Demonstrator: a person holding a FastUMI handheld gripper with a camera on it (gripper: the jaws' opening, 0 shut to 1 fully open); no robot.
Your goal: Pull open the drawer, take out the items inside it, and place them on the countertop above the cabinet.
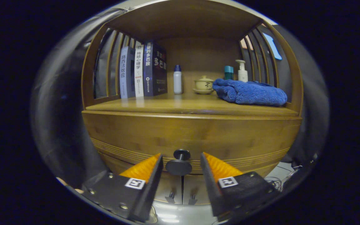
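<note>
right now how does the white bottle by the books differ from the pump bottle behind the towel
The white bottle has a plain blue cap; the pump bottle has a white pump head with a spout. The white bottle stands in full view beside the books; the pump bottle's base is hidden behind the blue towel. Both are white and upright on the shelf. The gripper is open around the drawer knob.

Countertop (180, 106): books (142, 72), bottles (177, 79), teacup (203, 84), towel (250, 92).

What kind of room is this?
Probably a home-style booth: a wooden cabinet whose shelf holds books, a teacup and a blue towel. The open gripper flanks the drawer knob.
</note>
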